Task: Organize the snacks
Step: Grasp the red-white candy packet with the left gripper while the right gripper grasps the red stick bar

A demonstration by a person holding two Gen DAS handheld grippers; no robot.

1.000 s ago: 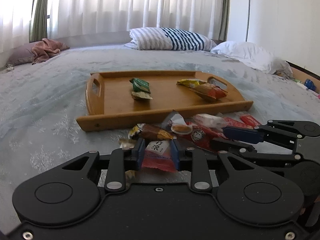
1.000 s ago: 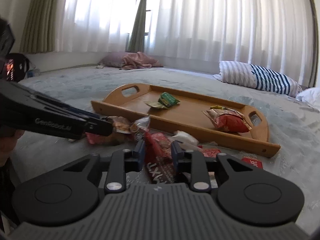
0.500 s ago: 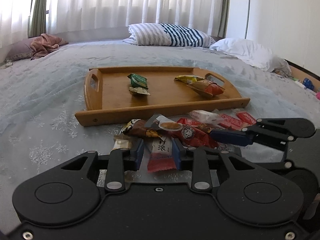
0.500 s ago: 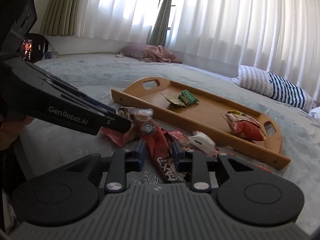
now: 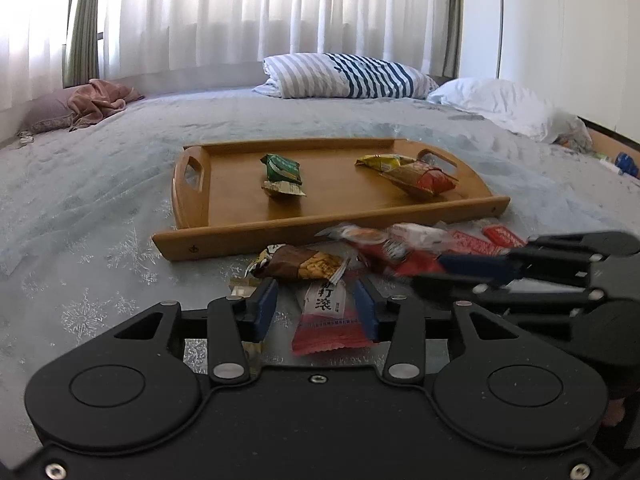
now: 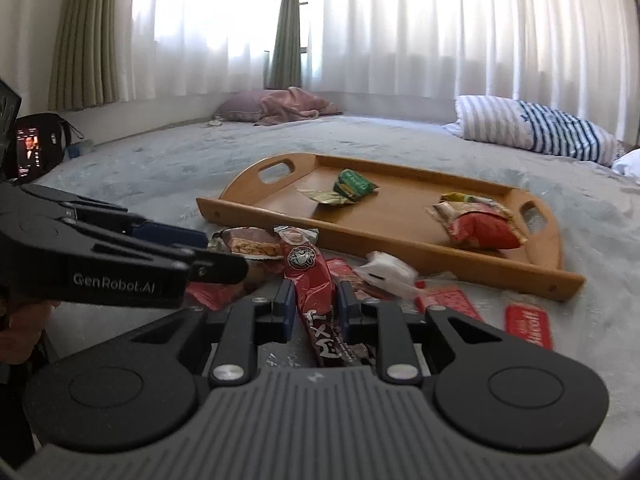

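My left gripper hangs low over the bed and its jaws are opening. A red-and-white packet lies between them, and the left pad stands clear of it. My right gripper is shut on a long red bar packet, and it comes in from the right in the left wrist view. Beside these lie a brown packet, a white packet and flat red packets. The wooden tray behind them holds a green packet and a red-and-yellow bag.
The bed has a pale blue patterned cover. A striped pillow and a white pillow lie at the far side, and a pink cloth at the far left. A black bag with a lit phone stands at the left edge. White curtains hang behind.
My left jaws have spread apart off the red-and-white packet, which now lies loose on the bed. My right jaws loosened, then closed tight on the red bar.
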